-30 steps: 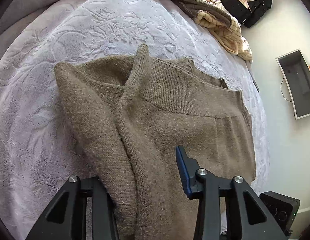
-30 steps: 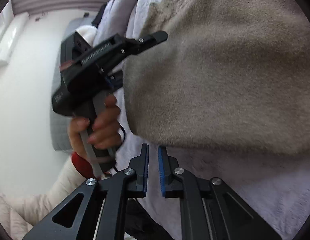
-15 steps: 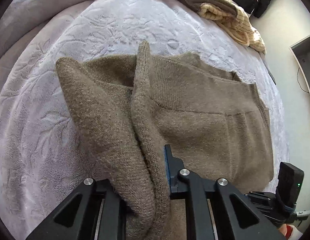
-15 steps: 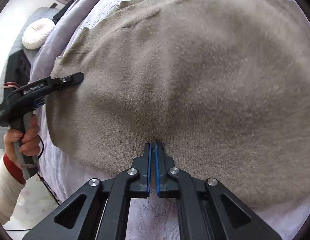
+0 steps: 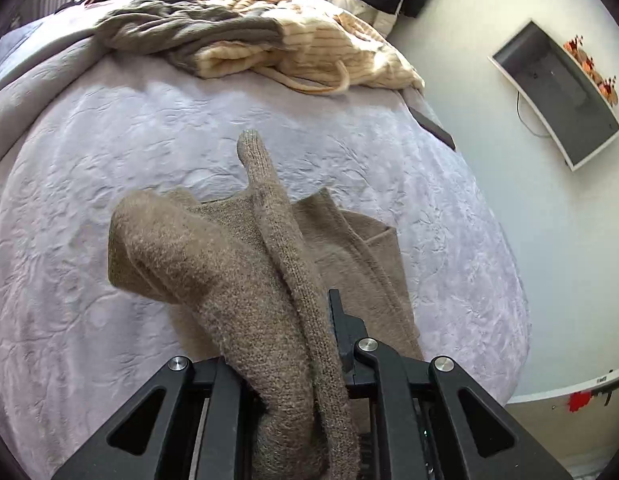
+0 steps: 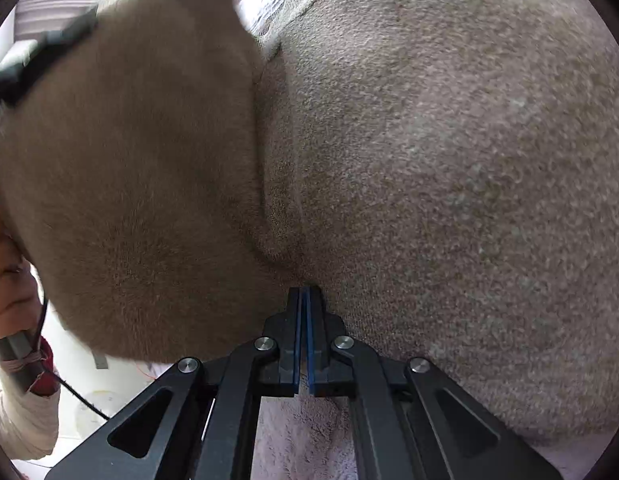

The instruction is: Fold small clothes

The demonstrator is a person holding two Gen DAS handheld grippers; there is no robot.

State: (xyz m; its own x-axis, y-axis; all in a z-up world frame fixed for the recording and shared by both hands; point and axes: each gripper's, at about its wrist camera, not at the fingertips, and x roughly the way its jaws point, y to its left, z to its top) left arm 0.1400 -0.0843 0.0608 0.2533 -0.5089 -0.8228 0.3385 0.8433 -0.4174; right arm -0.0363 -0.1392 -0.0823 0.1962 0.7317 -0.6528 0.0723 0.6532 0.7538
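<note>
My left gripper, clenched on the sweater, has lifted that side clear of the bed since a second ago, while my right gripper has pinched its near hem, so the fold-over can now begin.

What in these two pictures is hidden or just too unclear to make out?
- Left wrist view: the left gripper has its left finger buried under the brown sweater.
- Right wrist view: whether the right gripper pinches any cloth; its tips press into the knit.
- Right wrist view: the raised flap is motion-blurred.
- Left wrist view: the clothes pile is too jumbled to tell garments apart.
</note>
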